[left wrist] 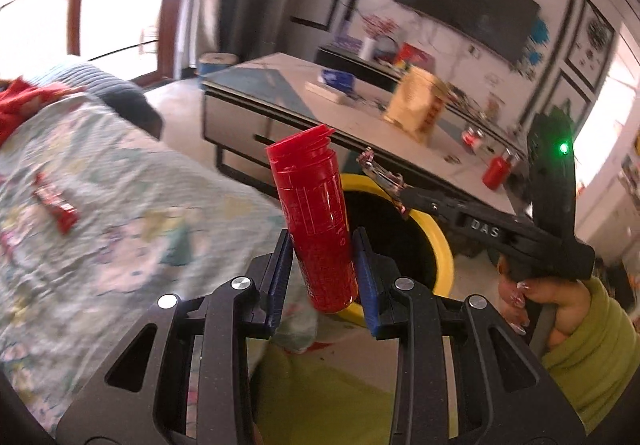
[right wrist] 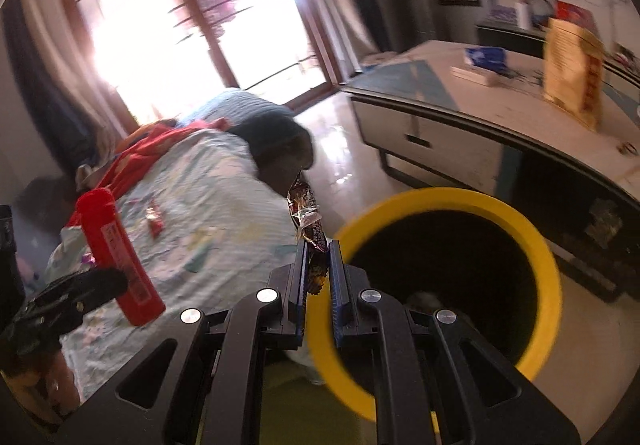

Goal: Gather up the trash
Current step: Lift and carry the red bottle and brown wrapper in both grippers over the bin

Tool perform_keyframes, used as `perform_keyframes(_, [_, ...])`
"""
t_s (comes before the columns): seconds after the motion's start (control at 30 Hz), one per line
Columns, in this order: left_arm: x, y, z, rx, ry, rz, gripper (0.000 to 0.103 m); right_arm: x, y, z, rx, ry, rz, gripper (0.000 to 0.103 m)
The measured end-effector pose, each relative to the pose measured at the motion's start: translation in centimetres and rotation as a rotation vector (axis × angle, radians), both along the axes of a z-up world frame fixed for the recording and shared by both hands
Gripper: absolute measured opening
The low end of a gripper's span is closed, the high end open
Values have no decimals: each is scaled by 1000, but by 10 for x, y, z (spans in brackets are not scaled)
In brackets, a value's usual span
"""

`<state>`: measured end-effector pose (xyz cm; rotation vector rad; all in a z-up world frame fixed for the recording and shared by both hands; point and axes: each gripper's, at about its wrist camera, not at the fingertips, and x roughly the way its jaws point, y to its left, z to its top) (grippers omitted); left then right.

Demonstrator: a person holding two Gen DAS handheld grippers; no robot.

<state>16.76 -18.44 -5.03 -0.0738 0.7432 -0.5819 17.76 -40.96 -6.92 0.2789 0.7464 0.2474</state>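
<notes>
We held a red bottle [left wrist: 320,221] clamped upright in our left gripper [left wrist: 324,273], beside the yellow-rimmed bin [left wrist: 438,241]. Our right gripper [right wrist: 318,277] had its jaws narrow, pinching a crumpled snack wrapper [right wrist: 308,221] just beside the bin's rim, off the bed's [right wrist: 208,213] edge.

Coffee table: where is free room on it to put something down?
The coffee table looks bare at its near corner, before the blue box. Past the yellow bag, toward the small red bottle, it is crowded.
</notes>
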Motion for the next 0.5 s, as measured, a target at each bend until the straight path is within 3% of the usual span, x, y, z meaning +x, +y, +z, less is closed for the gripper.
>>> perform_keyframes(0.2, [9,-48,-12,32,4,-95,24,-8,-38,-13,-10,20,-91,10])
perform_keyframes(0.5, [26,-95,-42,37,75,-172,24,-7,-85,-39,53,80,-190,10])
